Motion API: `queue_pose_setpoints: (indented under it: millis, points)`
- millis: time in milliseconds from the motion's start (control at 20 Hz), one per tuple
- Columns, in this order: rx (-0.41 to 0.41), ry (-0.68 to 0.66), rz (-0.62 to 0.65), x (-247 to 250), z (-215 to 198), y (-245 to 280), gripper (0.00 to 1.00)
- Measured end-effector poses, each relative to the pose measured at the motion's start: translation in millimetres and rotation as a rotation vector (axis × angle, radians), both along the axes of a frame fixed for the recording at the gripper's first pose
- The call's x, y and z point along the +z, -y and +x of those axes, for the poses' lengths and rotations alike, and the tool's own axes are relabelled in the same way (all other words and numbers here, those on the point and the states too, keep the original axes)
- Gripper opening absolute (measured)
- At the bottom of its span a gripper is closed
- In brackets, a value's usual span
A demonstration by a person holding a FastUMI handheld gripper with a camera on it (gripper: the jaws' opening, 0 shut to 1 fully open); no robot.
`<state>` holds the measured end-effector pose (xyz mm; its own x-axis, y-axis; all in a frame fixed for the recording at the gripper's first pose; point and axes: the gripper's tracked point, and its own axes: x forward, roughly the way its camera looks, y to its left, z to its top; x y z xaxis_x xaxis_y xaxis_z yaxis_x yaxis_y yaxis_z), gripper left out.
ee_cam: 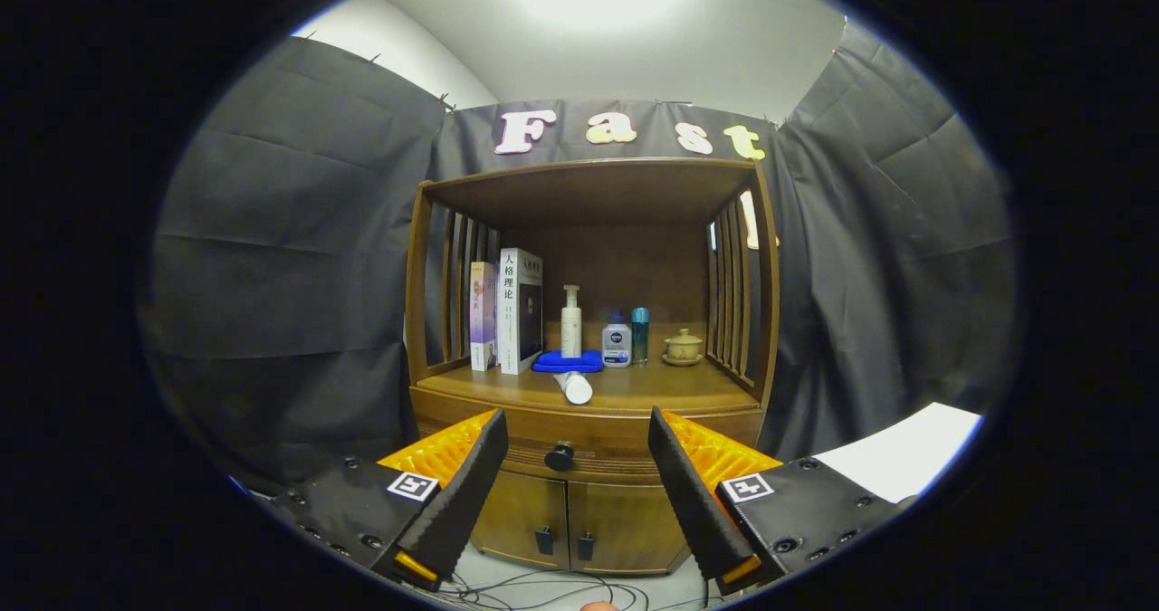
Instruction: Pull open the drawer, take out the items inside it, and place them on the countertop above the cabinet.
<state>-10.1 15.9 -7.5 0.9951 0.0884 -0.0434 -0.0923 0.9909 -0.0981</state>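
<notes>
**Drawer shut, gripper standing off the cabinet**

Nearest to us, the gripper (572, 475) has its fingers spread wide apart, clamped on nothing. We judge that spread suits a squared-up line on the knob (560, 455), which sits between the fingertips at about 12 o'clock from their midpoint, some way beyond them.

Beyond the knob, the drawer (593, 436) front lies flush with the cabinet (579, 520); its contents are hidden. Two small doors sit below it at 6 o'clock.

On the countertop (675, 392) a white tube (573, 386) lies on its side near the front edge, at 12 o'clock from the knob. Whether it came from the drawer we cannot tell: the scene fits a drawer yet to be emptied or one closed again.

Farther back stand two books (509, 317), a pump bottle (570, 321) on a blue cloth (569, 362), two small bottles (627, 338) and a lidded cup (683, 347). We do not transcribe labels.
</notes>
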Motion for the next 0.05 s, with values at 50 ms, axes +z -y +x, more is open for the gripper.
queue_pose_setpoints:
  millis: [50]
  points:
    - [0.001, 0.002, 0.003, 0.8, 0.4, -0.7, 0.98]
